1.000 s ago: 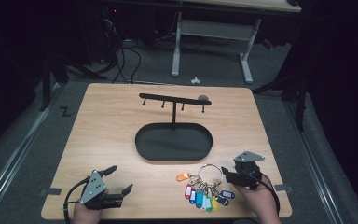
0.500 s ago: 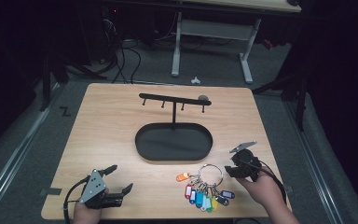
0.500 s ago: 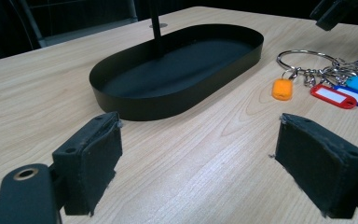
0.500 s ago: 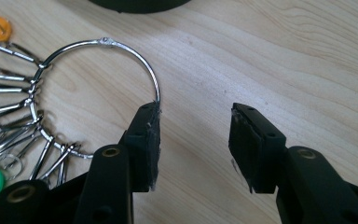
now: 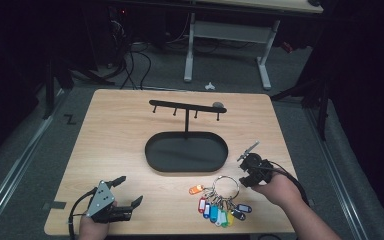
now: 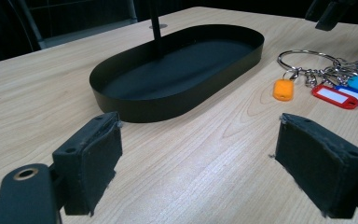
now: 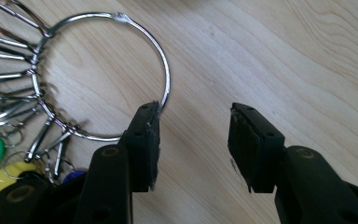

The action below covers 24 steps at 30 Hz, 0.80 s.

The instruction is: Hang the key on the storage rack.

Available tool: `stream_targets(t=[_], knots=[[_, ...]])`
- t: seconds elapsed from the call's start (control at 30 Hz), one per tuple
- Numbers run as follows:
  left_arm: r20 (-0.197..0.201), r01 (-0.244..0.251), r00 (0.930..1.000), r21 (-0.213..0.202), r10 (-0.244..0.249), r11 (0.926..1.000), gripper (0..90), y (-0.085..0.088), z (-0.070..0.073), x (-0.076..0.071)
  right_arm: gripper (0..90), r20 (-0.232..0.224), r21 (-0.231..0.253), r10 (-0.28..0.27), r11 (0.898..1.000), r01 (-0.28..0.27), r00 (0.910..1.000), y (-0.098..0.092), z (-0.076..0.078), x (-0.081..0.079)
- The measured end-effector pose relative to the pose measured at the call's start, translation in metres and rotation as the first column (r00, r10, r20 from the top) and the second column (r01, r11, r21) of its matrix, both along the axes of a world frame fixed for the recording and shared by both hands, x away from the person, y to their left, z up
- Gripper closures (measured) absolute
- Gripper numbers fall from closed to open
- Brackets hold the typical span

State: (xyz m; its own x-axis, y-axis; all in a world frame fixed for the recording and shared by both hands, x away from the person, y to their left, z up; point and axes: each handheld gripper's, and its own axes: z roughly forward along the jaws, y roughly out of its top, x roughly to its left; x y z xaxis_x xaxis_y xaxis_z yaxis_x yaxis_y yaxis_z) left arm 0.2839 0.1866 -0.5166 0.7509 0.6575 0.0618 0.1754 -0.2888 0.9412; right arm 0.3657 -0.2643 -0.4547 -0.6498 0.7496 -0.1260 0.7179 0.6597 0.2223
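Beside my right gripper [image 7: 193,144], jaws parted and empty, the key ring [image 7: 100,77] lies left, touching one pad; far from my left gripper [image 5: 122,192], also open.

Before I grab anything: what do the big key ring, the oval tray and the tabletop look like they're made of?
Key ring: shiny silver wire with bright glints, likely steel. Oval tray: thin matte black wall, probably painted metal, though plastic is possible. Tabletop: pale wood grain, smooth; whether laminate or real wood is unclear.
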Motion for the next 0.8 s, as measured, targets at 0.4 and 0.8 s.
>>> stream_targets(t=[0.4, 0.8], knots=[[0.000, 0.006, 1.0000, 0.002, -0.006, 1.0000, 15.0, -0.002, 0.000, 0.001, 57.3, -0.085, -0.024, 0.094, 0.995, -0.097, 0.9919, 0.028, -0.008, 0.021], [-0.006, 0.012, 0.9999, -0.001, -0.012, 0.9999, 15.0, -0.001, 0.000, 0.000, 65.0, -0.170, -0.092, 0.148, 0.982, -0.165, 0.9743, 0.059, -0.029, 0.046]])
